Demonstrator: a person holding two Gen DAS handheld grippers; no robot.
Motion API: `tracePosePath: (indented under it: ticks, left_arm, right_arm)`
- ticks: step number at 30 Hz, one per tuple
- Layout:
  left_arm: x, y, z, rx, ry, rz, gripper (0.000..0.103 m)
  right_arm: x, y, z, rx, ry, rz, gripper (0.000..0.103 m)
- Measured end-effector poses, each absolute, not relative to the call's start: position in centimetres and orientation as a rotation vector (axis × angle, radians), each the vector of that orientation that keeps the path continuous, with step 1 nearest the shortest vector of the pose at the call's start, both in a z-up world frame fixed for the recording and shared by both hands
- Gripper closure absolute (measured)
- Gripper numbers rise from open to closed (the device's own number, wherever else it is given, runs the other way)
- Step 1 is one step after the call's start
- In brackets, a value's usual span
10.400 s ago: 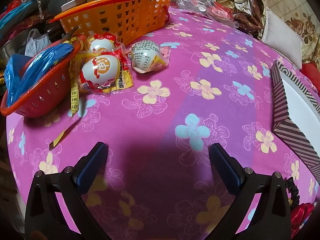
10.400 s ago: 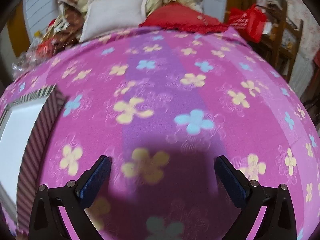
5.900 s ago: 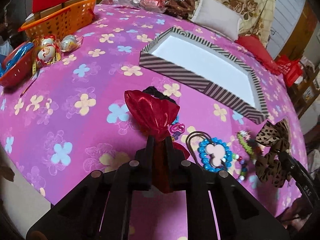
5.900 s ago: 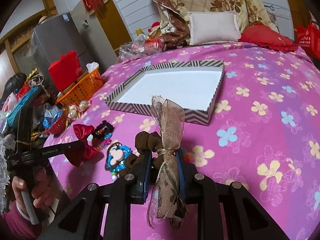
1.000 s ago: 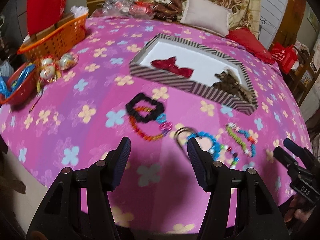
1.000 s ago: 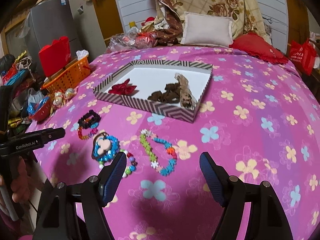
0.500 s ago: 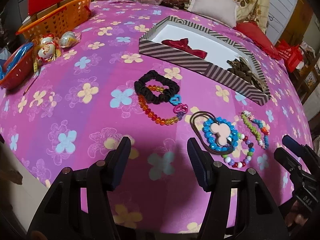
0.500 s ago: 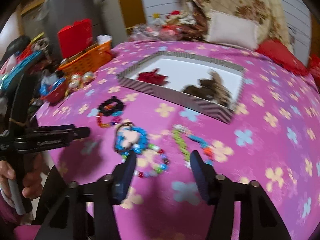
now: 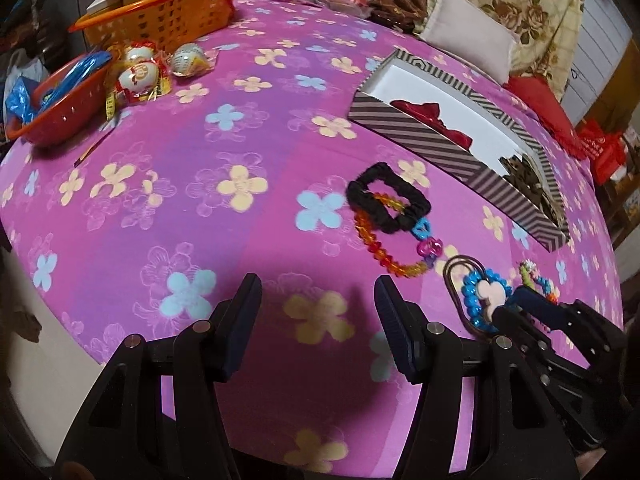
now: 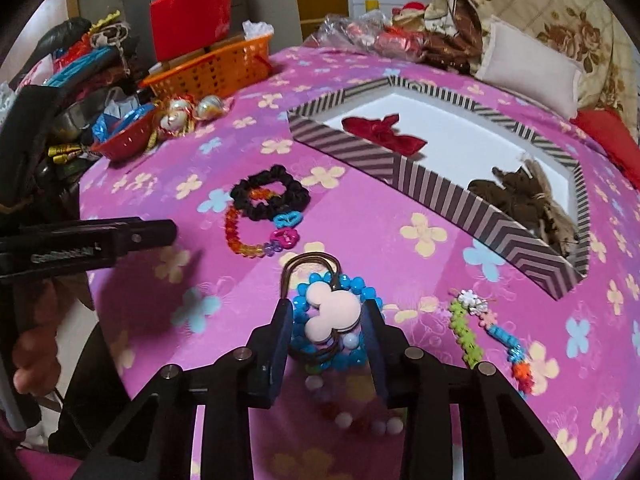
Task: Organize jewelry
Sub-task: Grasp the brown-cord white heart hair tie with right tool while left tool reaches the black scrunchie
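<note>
My right gripper (image 10: 326,330) is closing around a blue bead bracelet with a pale mouse-shaped charm (image 10: 332,314), its pads at the beads' sides; it also shows in the left wrist view (image 9: 486,294). My left gripper (image 9: 318,312) is open and empty above the pink cloth, left of a black scrunchie (image 9: 386,196) and an orange bead bracelet (image 9: 376,248). The striped box (image 10: 436,192) holds a red bow (image 10: 384,132) and a brown bow (image 10: 520,196). A green and blue flower bracelet (image 10: 480,332) lies to the right.
An orange basket (image 9: 160,16), a red bowl (image 9: 56,100) and wrapped eggs (image 9: 140,74) stand at the far left. A pillow (image 10: 528,68) and a red cushion (image 10: 612,136) lie behind the box. The table edge is close below both grippers.
My right gripper has moved down onto the blue bead bracelet and narrowed around it. My left gripper has moved forward and left, staying open.
</note>
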State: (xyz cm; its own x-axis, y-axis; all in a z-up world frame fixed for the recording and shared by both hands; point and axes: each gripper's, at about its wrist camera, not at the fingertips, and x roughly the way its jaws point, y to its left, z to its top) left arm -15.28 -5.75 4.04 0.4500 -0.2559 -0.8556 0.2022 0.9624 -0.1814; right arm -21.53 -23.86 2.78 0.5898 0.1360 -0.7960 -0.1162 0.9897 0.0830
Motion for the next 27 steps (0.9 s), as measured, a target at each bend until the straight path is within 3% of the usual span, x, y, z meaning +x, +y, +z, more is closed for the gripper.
tracePosePath:
  ticks: [8,10,12,15,23,25,27]
  left_arm:
    - [-14.5,-5.9,3.6,-0.073,1.082,-0.291,0.045]
    - [-14.2,-6.0,3.6,-0.077,1.083,-0.291,0.045]
    - [-13.8,-6.2,3.6,-0.079,1.082,-0.287,0.045]
    - [-12.6,-6.5,3.8,-0.082,1.081,-0.282,0.045]
    - [-8.6,-8.1,4.5,-0.07,1.08,-0.28,0.045]
    - [-8.0,-8.5,4.5,-0.046,1.075,-0.273,0.045]
    - [-7.7,-8.8,4.3,-0.027,1.076,-0.271,0.045]
  right_arm:
    - [-20.8,-23.7,1.9,0.0,0.939,0.152,0.071]
    - [-21.0,-23.7,1.9,-0.012,0.934,0.143,0.075]
    - [-21.2,-23.7,2.0,-0.008,0.928,0.143,0.091]
    - [-21.6,-24.3,2.7,0.027,0.908,0.144,0.097]
    - [-22.0,-24.8,2.9,0.063,0.905,0.18,0.096]
    - [-21.9,-24.5,2.8,0.045,0.916,0.178,0.091]
    - [-21.7,-24.3,2.6,0.038,0.928,0.179,0.074]
